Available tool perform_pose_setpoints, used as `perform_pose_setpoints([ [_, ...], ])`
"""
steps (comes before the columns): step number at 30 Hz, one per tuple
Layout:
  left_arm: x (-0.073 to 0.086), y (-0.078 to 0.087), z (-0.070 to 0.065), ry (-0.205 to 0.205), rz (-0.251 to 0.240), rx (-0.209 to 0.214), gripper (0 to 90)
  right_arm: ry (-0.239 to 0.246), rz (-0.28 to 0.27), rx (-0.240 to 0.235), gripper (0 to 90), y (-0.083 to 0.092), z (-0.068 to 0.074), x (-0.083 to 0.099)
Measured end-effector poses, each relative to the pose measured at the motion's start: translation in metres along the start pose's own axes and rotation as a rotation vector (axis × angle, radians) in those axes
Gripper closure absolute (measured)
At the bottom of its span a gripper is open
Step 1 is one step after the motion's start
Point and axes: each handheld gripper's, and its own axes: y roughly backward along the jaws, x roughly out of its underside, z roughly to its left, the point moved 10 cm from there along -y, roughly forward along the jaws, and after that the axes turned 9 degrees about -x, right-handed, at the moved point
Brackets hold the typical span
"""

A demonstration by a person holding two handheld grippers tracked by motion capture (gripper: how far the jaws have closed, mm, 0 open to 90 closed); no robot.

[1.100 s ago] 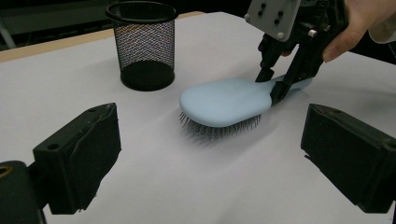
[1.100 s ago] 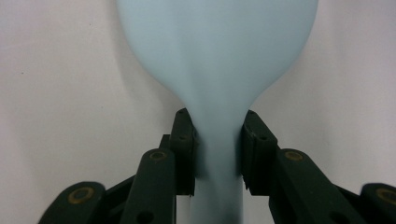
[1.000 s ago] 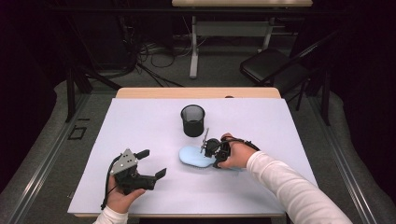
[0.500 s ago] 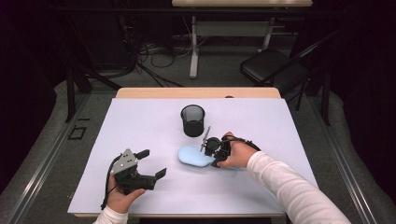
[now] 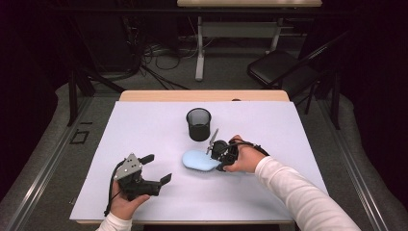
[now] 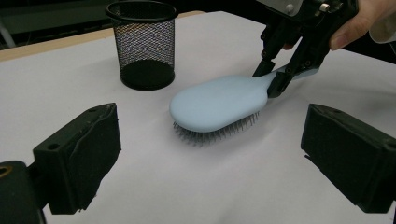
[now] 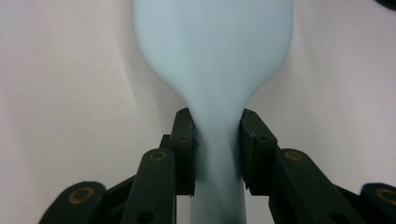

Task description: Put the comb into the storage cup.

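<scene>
Gripping brush (image 7: 212,60) handle w/ R gripper (image 7: 217,154), pads clamped at 3 & 9 o'clock; bristles down. L gripper (image 5: 153,169) jaws apart, empty.

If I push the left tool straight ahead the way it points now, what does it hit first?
Most likely the light blue hairbrush, bristles down on the white table cover, centred between the left tool's open jaws. The mesh cup stands farther back, off to the side. Depth is hard to judge.
</scene>
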Motion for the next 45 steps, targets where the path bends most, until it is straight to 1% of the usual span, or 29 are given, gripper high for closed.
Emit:
perform_pose_setpoints([
  [2,0.0,0.0,0.0,0.004,-0.001,-0.002,5.2,-0.002,-0.02,-0.001,69.9,0.001,0.0,-0.002],
  [4,0.0,0.0,0.0,0.003,0.0,0.0,5.2,-0.005,-0.024,0.001,69.9,0.003,-0.001,-0.002],
  [6,0.0,0.0,0.0,0.004,0.0,-0.002,5.2,-0.009,-0.04,-0.001,69.9,0.003,0.0,-0.004],
  [7,0.0,0.0,0.0,0.003,0.0,-0.001,5.2,-0.021,-0.039,0.0,69.9,0.004,0.0,-0.004],
  [9,0.0,0.0,0.0,0.003,0.0,-0.001,5.2,-0.029,-0.063,-0.011,69.9,0.004,0.001,-0.005],
  [10,0.0,0.0,0.0,0.003,0.0,0.0,5.2,-0.032,-0.063,-0.008,69.9,0.004,0.001,-0.004],
  [14,0.0,0.0,0.0,0.003,0.0,0.0,5.2,-0.03,-0.088,-0.003,70.0,0.003,0.0,-0.003],
  [17,0.0,0.0,0.0,0.001,0.004,-0.002,5.2,-0.029,-0.093,0.012,70.0,0.004,-0.002,-0.002],
  [19,0.0,0.0,0.0,0.001,0.005,-0.002,5.2,-0.019,-0.102,0.018,70.0,0.004,-0.003,-0.002],
  [20,0.0,0.0,0.0,0.001,0.004,-0.003,5.2,-0.026,-0.102,0.021,70.0,0.004,-0.002,-0.001],
  [21,0.0,0.0,0.0,0.002,0.002,-0.003,5.2,-0.033,-0.114,0.017,70.0,0.004,-0.002,-0.002],
  [23,0.0,0.0,0.0,0.003,0.0,-0.001,5.2,-0.025,-0.119,0.021,70.0,0.006,-0.002,-0.001],
  [24,0.0,0.0,0.0,0.003,0.0,-0.001,5.2,-0.036,-0.131,0.019,70.0,0.006,-0.002,-0.002],
  [25,0.0,-0.001,0.0,0.003,0.001,-0.001,5.2,-0.038,-0.142,0.016,70.0,0.006,-0.002,-0.002],
  [27,0.0,0.0,0.0,0.001,0.003,-0.001,5.2,-0.038,-0.154,0.023,70.0,0.008,-0.003,-0.002],
  [29,0.001,-0.001,0.0,0.005,0.003,-0.001,5.2,-0.051,-0.165,0.02,69.9,0.009,-0.002,-0.002],
  [37,0.001,-0.001,0.001,0.004,0.004,-0.004,5.2,-0.067,-0.22,0.04,70.0,0.014,-0.004,-0.004],
  [39,0.001,-0.001,0.0,0.007,0.003,-0.003,5.2,-0.079,-0.225,0.046,69.9,0.016,-0.004,-0.003],
  [40,0.001,-0.001,0.0,0.007,0.003,-0.003,5.2,-0.074,-0.234,0.05,69.9,0.017,-0.005,-0.004],
  [45,0.001,-0.001,0.001,0.01,0.003,-0.005,5.2,-0.105,-0.251,0.053,69.9,0.02,-0.005,-0.003],
])
